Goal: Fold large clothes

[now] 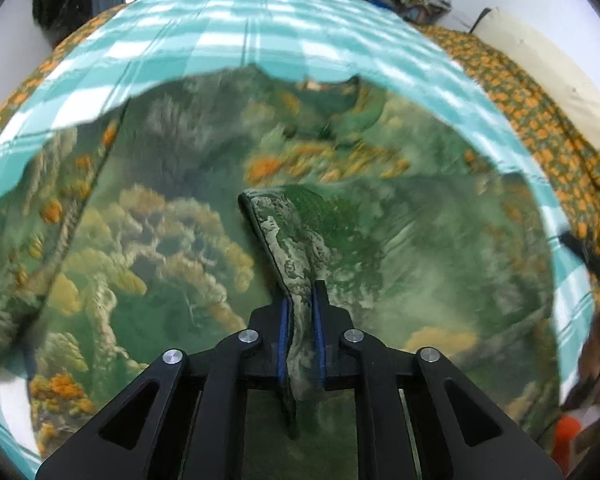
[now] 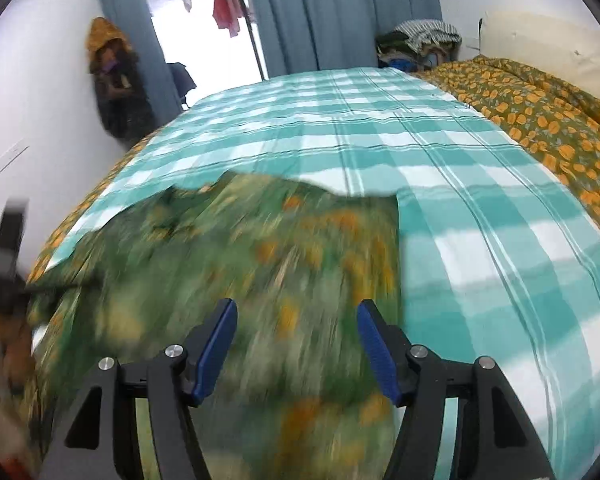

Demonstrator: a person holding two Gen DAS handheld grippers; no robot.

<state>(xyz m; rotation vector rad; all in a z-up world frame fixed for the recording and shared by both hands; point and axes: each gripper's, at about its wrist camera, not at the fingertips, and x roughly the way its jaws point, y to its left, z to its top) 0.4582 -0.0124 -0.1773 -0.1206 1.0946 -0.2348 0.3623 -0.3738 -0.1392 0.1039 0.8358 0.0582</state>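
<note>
A large green garment point(image 1: 172, 208) with an orange and cream landscape print lies spread on the teal checked bed sheet point(image 1: 228, 20). My left gripper point(image 1: 301, 292) is shut on a raised fold of this garment, which stands up between the blue pads. In the right wrist view the same garment point(image 2: 228, 264) is blurred and covers the near left of the sheet point(image 2: 480, 216). My right gripper point(image 2: 294, 312) is open and empty, hovering just above the garment near its right edge.
An orange-flowered green bedspread point(image 2: 540, 120) lies along the right side of the bed, with a cream pillow point(image 2: 548, 48) against the wall. A pile of folded clothes point(image 2: 420, 44) sits at the far corner. Blue curtains point(image 2: 340, 12) and an open doorway are behind the bed.
</note>
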